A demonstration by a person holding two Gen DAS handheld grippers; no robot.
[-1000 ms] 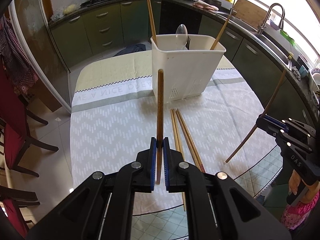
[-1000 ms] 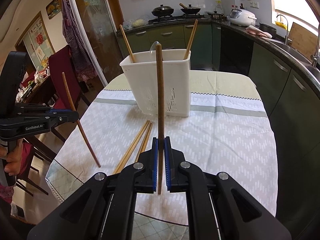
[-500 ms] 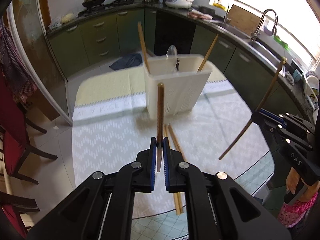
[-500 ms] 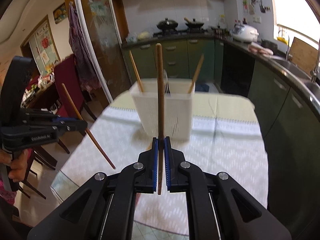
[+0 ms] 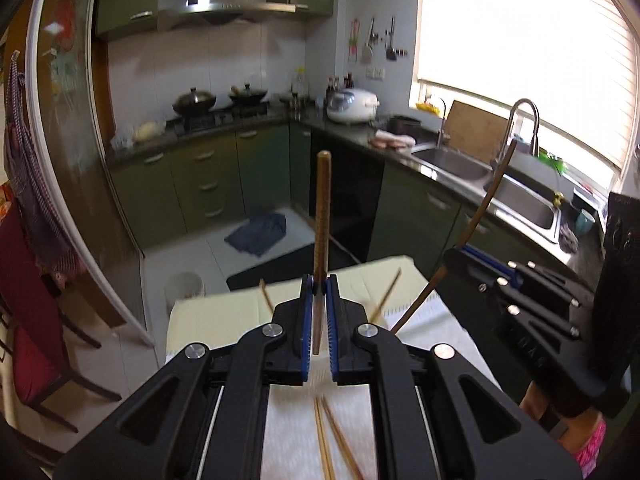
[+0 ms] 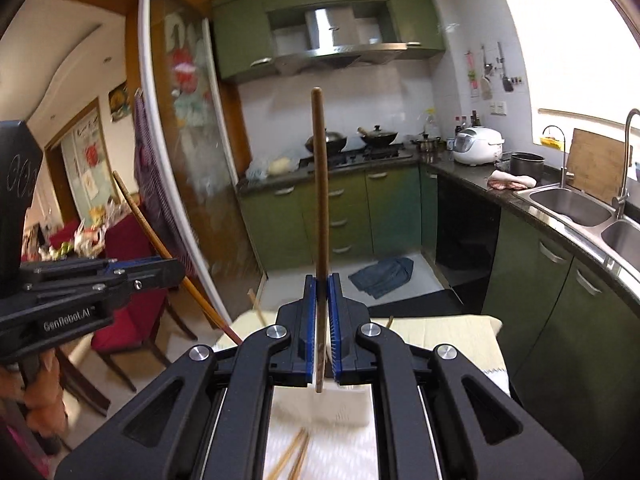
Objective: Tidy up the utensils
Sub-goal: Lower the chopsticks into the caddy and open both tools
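Wooden chopstick [image 5: 322, 216] per gripper, two grippers

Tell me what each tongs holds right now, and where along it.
Left tongs grip one wooden chopstick near its lower, thinner end. Right tongs grip another chopstick likewise near its lower end; both stand upright.

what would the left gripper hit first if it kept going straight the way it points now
Probably nothing close. The left gripper, shut on a chopstick, aims above the table, toward the dark cabinet front across the kitchen floor. The way looks free until there, though depth is unclear.
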